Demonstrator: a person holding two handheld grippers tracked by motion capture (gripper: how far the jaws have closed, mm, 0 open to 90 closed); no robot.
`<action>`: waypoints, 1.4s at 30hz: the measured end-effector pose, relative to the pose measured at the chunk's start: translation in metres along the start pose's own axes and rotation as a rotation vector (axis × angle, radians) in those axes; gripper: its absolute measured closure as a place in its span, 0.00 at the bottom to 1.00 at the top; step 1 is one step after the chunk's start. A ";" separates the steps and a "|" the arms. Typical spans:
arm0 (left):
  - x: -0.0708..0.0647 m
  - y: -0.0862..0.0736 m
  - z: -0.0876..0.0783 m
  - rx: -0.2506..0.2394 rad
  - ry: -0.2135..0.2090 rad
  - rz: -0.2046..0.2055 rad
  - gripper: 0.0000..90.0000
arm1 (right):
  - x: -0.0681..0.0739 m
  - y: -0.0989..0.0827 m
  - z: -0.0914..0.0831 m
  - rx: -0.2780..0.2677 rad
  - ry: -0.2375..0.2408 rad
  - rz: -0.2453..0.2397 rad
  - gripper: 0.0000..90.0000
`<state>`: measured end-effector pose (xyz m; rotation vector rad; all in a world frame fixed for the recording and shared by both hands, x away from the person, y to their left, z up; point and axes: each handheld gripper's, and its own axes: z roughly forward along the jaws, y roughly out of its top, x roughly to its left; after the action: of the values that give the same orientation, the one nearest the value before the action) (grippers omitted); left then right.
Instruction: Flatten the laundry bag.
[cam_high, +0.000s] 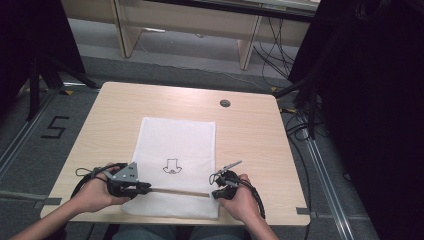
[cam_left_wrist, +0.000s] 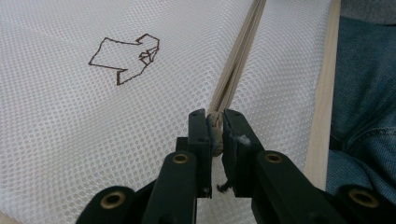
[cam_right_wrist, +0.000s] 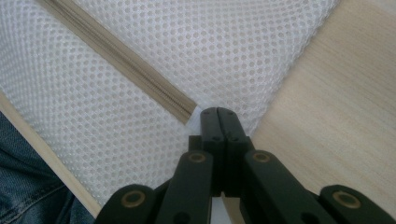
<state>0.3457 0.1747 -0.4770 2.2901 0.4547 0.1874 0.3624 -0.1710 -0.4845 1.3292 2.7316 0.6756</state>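
On the wooden table (cam_high: 100, 130), near its front edge: white mesh bag (cam_high: 177, 145), flat. Zipper (cam_high: 180, 191) across the bag's near end. Left gripper (cam_high: 146, 188) pinching the zipper pull (cam_left_wrist: 215, 128); right gripper (cam_high: 216, 192) pressed together on the bag's mesh beside the zipper's end. Step judged: working the zipper; next, a steady pull along the zipper, the bag's end held.

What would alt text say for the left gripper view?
Two black jaws of the left gripper pinch the zipper pull of a white mesh bag. The tan zipper runs away toward the top; a small brown outline logo sits upper left.

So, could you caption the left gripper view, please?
Left gripper pinching the zipper pull on a white mesh bag.
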 end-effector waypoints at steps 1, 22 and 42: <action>0.001 0.000 -0.001 0.012 0.009 0.017 0.91 | 0.000 0.000 0.000 0.001 0.000 -0.001 1.00; 0.005 -0.011 -0.012 -0.010 0.038 -0.032 0.91 | 0.000 0.000 -0.001 0.002 0.003 0.007 1.00; 0.006 -0.012 -0.014 0.001 0.037 -0.025 0.91 | 0.000 0.000 0.000 0.001 0.002 0.007 1.00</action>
<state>0.3447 0.1943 -0.4762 2.2837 0.5026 0.2168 0.3619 -0.1711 -0.4841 1.3402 2.7303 0.6775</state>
